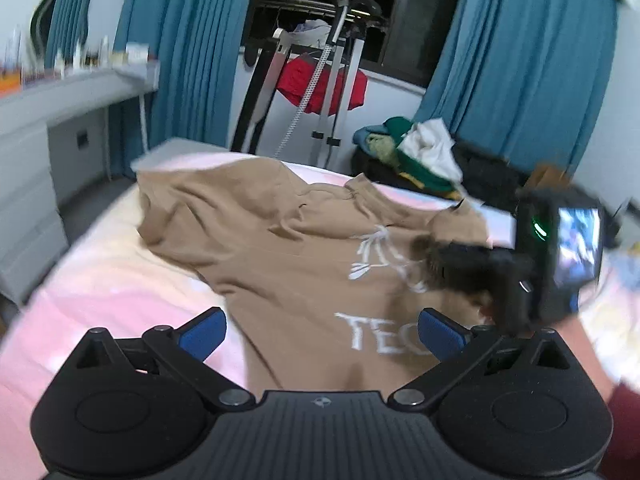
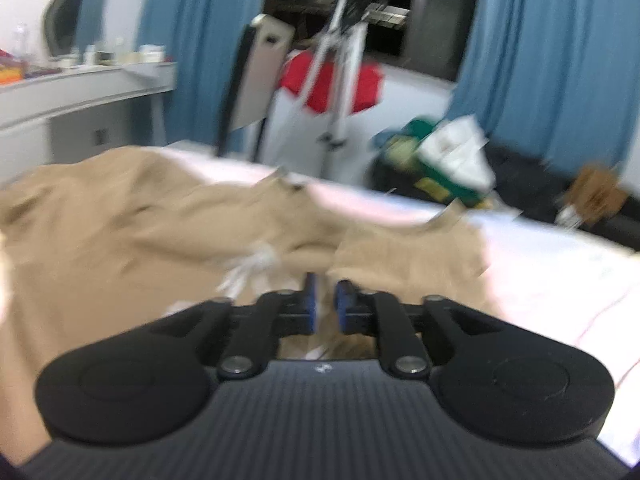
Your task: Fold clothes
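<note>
On the bed (image 1: 100,264), spread over its pink sheet, lies a tan shirt (image 1: 288,248) with white lettering, rumpled and only partly flattened, its collar toward the far edge and its hem toward the camera. In the right wrist view the sleeve (image 2: 416,256) on the right lies folded onto the body, just ahead of the right gripper (image 2: 325,300), whose jaws stand a narrow gap apart with nothing clearly between them; the picture is blurred, so I cannot tell whether any cloth is caught there. The left gripper (image 1: 320,332) hovers over the shirt's near part, jaws wide apart and empty, with the lettering between its fingers. The shirt's long axis runs away from both grippers, and the loose far-left sleeve lies nearer the left one, so that side probably wants folding next. Beyond the bed stand a drying rack (image 1: 328,64), a pile of clothes (image 1: 416,152) and blue curtains (image 1: 528,64).
</note>
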Demonstrator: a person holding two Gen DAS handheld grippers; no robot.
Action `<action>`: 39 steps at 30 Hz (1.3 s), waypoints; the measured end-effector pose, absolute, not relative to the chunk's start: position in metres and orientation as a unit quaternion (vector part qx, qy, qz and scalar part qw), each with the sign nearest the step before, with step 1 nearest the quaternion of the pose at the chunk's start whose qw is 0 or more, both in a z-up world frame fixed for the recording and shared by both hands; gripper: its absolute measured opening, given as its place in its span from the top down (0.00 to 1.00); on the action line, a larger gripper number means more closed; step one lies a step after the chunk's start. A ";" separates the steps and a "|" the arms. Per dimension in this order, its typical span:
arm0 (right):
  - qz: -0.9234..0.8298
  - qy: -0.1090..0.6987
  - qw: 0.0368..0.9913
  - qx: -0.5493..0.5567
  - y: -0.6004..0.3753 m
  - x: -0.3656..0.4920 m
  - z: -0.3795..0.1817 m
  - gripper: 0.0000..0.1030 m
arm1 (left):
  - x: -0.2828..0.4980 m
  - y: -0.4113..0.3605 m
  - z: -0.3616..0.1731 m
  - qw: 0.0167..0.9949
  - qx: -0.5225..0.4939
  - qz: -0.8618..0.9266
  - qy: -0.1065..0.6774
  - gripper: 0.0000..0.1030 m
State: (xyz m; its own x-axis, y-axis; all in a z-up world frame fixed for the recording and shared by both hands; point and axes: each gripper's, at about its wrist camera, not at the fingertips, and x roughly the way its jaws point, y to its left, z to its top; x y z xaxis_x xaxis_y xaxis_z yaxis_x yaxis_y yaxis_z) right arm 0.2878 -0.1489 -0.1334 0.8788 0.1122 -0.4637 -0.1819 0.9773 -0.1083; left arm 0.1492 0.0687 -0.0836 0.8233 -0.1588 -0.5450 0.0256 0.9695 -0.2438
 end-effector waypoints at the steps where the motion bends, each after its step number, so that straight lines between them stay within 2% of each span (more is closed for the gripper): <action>1: 0.082 0.235 0.967 -0.055 -0.155 0.277 -0.128 0.50 | 0.149 0.069 -0.084 0.948 -0.117 -0.053 0.291 0.00; 2: 0.083 0.234 0.968 -0.034 -0.161 0.264 -0.122 0.33 | 0.150 0.069 -0.084 0.948 -0.121 -0.058 0.288 0.00; 3: 0.075 0.232 0.970 -0.013 -0.169 0.248 -0.116 0.30 | 0.149 0.067 -0.085 0.948 -0.120 -0.061 0.287 0.00; 7: 0.037 0.223 0.972 0.069 -0.202 0.183 -0.093 0.30 | 0.146 0.058 -0.089 0.949 -0.113 -0.074 0.284 0.00; 12: -0.070 0.228 0.959 0.153 -0.256 0.127 -0.092 0.29 | 0.138 0.036 -0.102 0.949 -0.088 -0.080 0.294 0.03; 17: -0.119 0.180 0.962 0.170 -0.282 0.107 -0.089 0.29 | 0.142 0.002 -0.110 0.948 -0.067 -0.076 0.302 0.10; 22: -0.136 0.169 0.960 0.178 -0.305 0.101 -0.101 0.29 | 0.181 -0.056 -0.110 0.950 -0.041 -0.061 0.304 0.15; 26: -0.139 0.179 0.949 0.220 -0.329 0.106 -0.114 0.29 | 0.239 -0.086 -0.120 0.943 -0.097 -0.058 0.313 0.19; 30: -0.151 0.204 0.930 0.265 -0.349 0.116 -0.133 0.29 | 0.299 -0.107 -0.135 0.941 -0.110 -0.030 0.318 0.23; 31: -0.149 0.206 0.926 0.280 -0.354 0.118 -0.136 0.29 | 0.310 -0.109 -0.137 0.942 -0.107 -0.023 0.317 0.26; 33: -0.152 0.207 0.920 0.296 -0.361 0.119 -0.140 0.29 | 0.332 -0.111 -0.141 0.944 -0.100 -0.010 0.316 0.43; 35: -0.155 0.205 0.916 0.307 -0.365 0.119 -0.142 0.29 | 0.351 -0.104 -0.143 0.940 -0.117 -0.009 0.321 0.75; 37: -0.154 0.206 0.912 0.318 -0.368 0.118 -0.144 0.29 | 0.361 -0.086 -0.139 0.933 -0.170 -0.024 0.317 0.87; 39: -0.151 0.206 0.910 0.325 -0.369 0.119 -0.146 0.29 | 0.371 -0.066 -0.134 0.926 -0.201 -0.035 0.317 0.90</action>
